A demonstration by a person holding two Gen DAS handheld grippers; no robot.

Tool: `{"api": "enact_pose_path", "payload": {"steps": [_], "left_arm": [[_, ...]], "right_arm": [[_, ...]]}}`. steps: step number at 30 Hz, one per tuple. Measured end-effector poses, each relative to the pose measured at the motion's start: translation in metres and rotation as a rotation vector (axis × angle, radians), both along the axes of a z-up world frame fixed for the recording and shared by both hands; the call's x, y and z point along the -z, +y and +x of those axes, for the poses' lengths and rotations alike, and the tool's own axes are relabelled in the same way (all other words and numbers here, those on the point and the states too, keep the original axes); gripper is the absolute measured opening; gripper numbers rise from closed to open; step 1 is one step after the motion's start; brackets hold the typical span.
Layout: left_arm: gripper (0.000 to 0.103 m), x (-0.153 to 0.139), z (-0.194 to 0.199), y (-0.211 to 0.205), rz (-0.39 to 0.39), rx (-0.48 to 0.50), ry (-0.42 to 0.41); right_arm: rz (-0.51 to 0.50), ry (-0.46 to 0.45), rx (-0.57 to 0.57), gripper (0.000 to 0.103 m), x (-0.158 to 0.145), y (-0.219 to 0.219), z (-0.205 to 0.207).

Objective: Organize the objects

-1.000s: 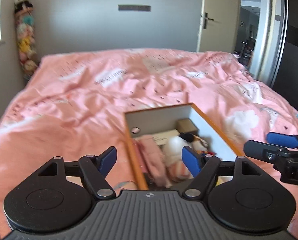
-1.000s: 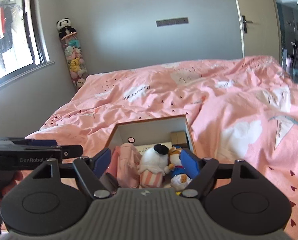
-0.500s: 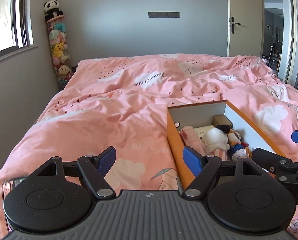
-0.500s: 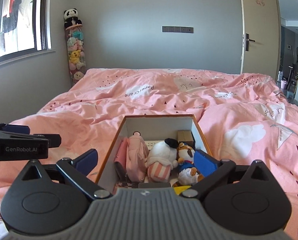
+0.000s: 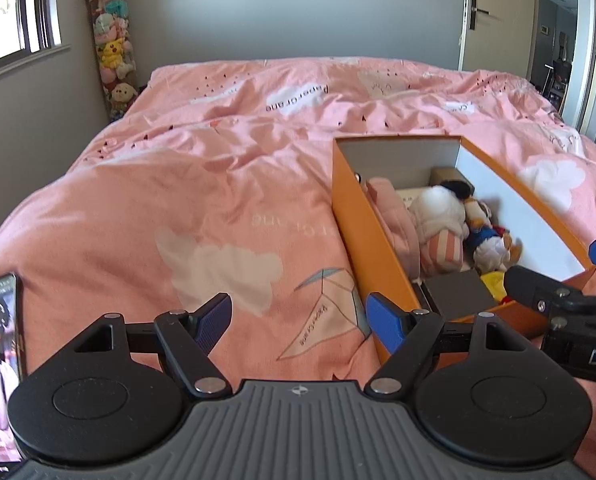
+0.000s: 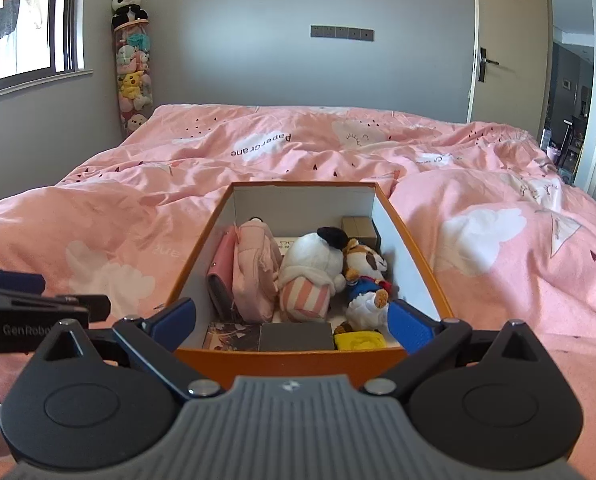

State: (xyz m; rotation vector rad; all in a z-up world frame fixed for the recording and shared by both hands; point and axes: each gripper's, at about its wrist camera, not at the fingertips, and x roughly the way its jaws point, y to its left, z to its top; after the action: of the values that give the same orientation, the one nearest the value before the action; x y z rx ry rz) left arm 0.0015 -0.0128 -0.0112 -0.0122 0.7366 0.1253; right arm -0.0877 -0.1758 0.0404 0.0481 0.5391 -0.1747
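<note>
- Bedroom, daylight: the orange box [image 6: 298, 354] sits on the pink duvet [image 5: 201, 208]; its stiff card walls crowd your reach, while open bedding lies all round.
- The white plush [image 6: 312, 270] lies mid-box: probably light and squashy, so grip its body.
- Your right gripper [image 6: 291, 320] gapes empty at the near rim; your left gripper [image 5: 298, 318] is apart, empty, beside the box.

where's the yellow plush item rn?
In the right wrist view the yellow plush item lies in the near right corner of the orange box, beside the dark grey box and just below the blue-and-white plush toy.
</note>
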Motion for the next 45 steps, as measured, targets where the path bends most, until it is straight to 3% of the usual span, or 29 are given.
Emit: {"api": "enact_pose_path", "payload": {"steps": [45], "left_arm": [[0.089, 0.004, 0.0, 0.001, 0.012, 0.008, 0.029]], "right_arm": [[0.005, 0.067, -0.001, 0.102, 0.013, 0.005, 0.006]]}}
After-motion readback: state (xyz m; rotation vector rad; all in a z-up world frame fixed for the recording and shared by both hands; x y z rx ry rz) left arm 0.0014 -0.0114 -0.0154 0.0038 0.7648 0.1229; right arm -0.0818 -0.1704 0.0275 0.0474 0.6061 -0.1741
